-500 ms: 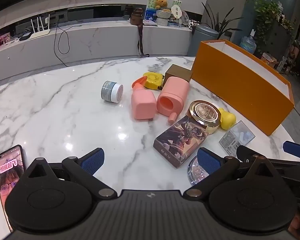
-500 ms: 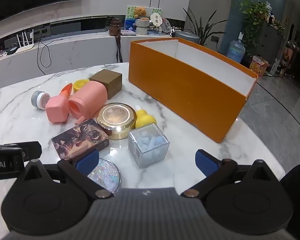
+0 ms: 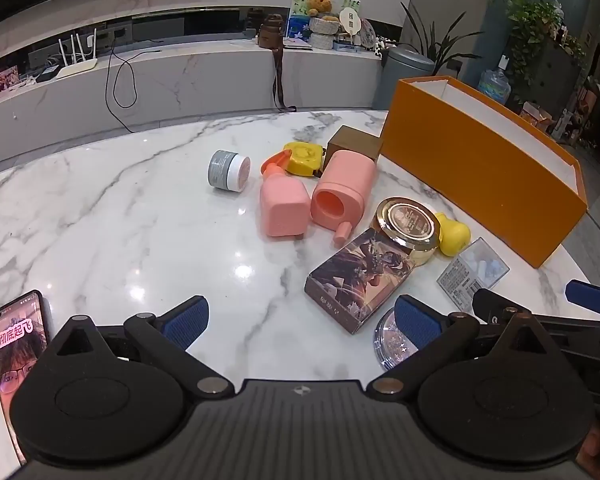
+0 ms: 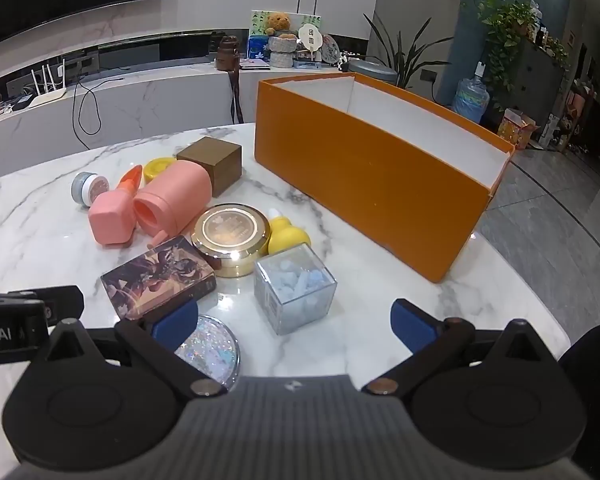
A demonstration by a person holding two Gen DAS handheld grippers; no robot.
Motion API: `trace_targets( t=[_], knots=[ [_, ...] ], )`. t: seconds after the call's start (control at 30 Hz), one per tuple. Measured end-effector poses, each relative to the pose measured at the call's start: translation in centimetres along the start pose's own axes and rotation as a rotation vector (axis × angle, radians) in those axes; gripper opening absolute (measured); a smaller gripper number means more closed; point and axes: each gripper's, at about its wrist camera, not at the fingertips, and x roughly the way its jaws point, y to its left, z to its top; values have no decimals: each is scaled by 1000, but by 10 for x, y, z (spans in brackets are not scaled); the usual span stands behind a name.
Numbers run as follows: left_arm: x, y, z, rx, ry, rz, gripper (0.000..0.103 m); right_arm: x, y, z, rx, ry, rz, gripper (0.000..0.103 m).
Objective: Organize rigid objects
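Beside orange box (image 4: 364, 184), clutter on desk (image 3: 140, 216) sits exactly as half-second ago. Your left hand-held gripper (image 3: 300, 320) and right hand-held gripper (image 4: 296, 322) both wide, empty. Sorting not begun.

Dim fisheye views; ceiling lights glare on the marble table (image 3: 140, 216).

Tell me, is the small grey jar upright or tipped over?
Tipped over: the grey jar lies on its side, its white lid facing sideways.
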Motion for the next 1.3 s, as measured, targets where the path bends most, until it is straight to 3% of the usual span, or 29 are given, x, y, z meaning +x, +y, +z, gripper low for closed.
trace_targets(
  t=[1.3],
  knots=[
    [5, -5, -2, 10, 7, -7, 103, 1, 0, -1, 0, 1, -1, 101]
  ],
)
